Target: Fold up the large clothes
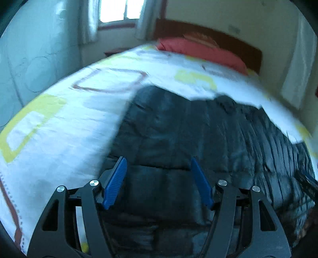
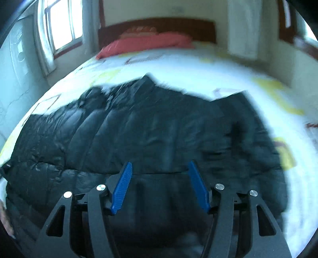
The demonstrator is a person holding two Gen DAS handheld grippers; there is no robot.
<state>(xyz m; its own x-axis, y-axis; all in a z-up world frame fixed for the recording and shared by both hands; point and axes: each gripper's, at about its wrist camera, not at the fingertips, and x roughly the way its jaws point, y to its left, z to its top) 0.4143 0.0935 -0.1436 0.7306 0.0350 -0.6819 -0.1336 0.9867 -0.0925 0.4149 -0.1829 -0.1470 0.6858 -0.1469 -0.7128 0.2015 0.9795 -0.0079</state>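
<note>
Two claws out front, both angled down over a black quilted jacket (image 1: 178, 129) spread flat on the bed (image 1: 59, 129). Left claw (image 1: 158, 158) gaping wide, blue pads (image 1: 115, 184) clear of the fabric, nothing between them. Right claw (image 2: 160, 162) likewise spread, blue pads (image 2: 121, 188) hovering above the jacket (image 2: 139, 129), gripping nothing.

From the left wrist: jacket's near-left edge right beside the left pad, wide open bedspread running off to the left, printed with yellow and brown squares. Also a dark bit of the other tool (image 1: 306, 181) poking in at the right rim. From the right wrist: what looks like a sleeve (image 2: 238, 111) lying at the garment's far right, and bare white cover beyond it to the right; seen here only.

Further back, collar end of the jacket pointing toward the headboard, plenty of free bedspread past it. Then a red pillow (image 2: 147, 42) against the dark wooden headboard (image 2: 159, 23). Bright window (image 1: 117, 10) with pale curtains on the left wall. Both views smeared with blur, fine detail lost.
</note>
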